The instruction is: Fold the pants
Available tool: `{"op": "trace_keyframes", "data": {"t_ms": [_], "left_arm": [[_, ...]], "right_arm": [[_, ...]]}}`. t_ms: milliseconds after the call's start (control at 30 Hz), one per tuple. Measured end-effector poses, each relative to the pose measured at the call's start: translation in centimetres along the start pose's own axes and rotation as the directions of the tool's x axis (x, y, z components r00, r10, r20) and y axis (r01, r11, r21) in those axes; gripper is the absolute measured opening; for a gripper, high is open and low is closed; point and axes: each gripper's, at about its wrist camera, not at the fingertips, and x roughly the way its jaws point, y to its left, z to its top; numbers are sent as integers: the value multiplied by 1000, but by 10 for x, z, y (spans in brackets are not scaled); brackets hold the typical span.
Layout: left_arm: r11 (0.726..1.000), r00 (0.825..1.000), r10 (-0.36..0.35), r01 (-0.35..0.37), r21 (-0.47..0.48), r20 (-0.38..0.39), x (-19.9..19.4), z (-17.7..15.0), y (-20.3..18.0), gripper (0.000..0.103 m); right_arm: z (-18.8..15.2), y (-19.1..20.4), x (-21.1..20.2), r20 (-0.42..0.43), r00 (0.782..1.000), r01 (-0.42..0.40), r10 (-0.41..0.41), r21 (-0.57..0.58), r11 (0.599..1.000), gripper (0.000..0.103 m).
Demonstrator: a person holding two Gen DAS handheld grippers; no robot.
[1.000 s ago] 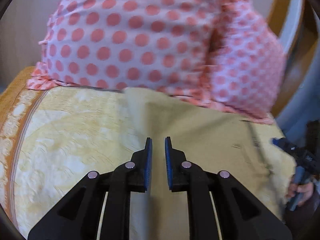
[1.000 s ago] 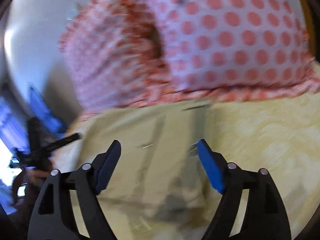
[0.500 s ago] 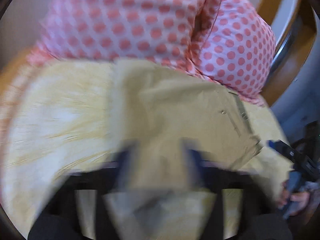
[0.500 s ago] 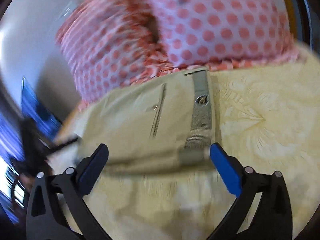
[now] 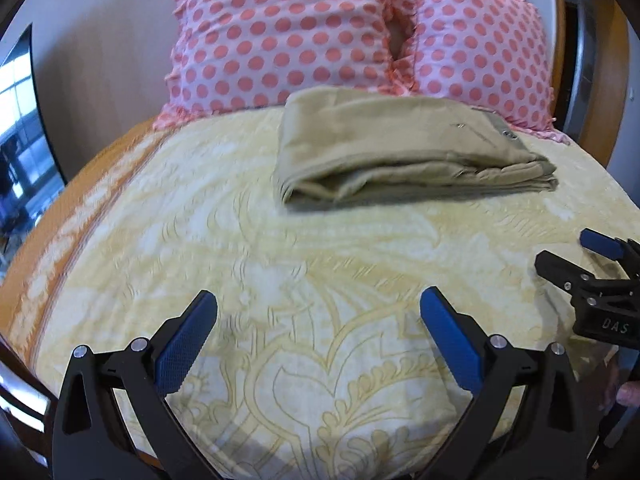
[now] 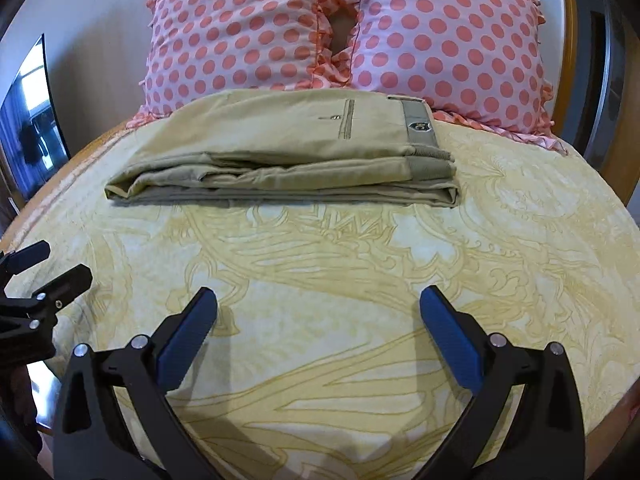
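Note:
The khaki pants (image 5: 392, 152) lie folded in a flat stack on the yellow bedspread (image 5: 280, 272), just in front of the pillows. In the right wrist view the pants (image 6: 288, 148) show their waistband and back pocket on top. My left gripper (image 5: 318, 340) is open and empty, well back from the pants above the bedspread. My right gripper (image 6: 318, 340) is open and empty, also well back. The right gripper also shows at the right edge of the left wrist view (image 5: 592, 276); the left gripper shows at the left edge of the right wrist view (image 6: 36, 280).
Two pink pillows with coral dots (image 6: 344, 28) lean against the wall behind the pants. A wooden headboard edge (image 6: 568, 40) curves at the right. A dark screen (image 6: 28, 104) hangs on the left wall. The bed's orange border (image 5: 60, 216) runs along the left.
Both grippers pulled back from the pants toward the bed's near side. The left gripper went from nearly shut to wide open. The pants now lie folded and free.

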Motion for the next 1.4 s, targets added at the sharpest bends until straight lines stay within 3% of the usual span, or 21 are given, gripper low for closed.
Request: {"op": "trace_keyframes", "data": {"t_ms": [333,1400], "left_arm": [[1000,996,10,-8,-18,86,-7,-21,1,102],[1000,996,9,-7,-15,93,-6,-20,0,102]], "right_arm": [[-9,4,-3,79,995,54,-56,28,998,101],[-9,2,-3,79,995,52,-53,26,998,101]]}}
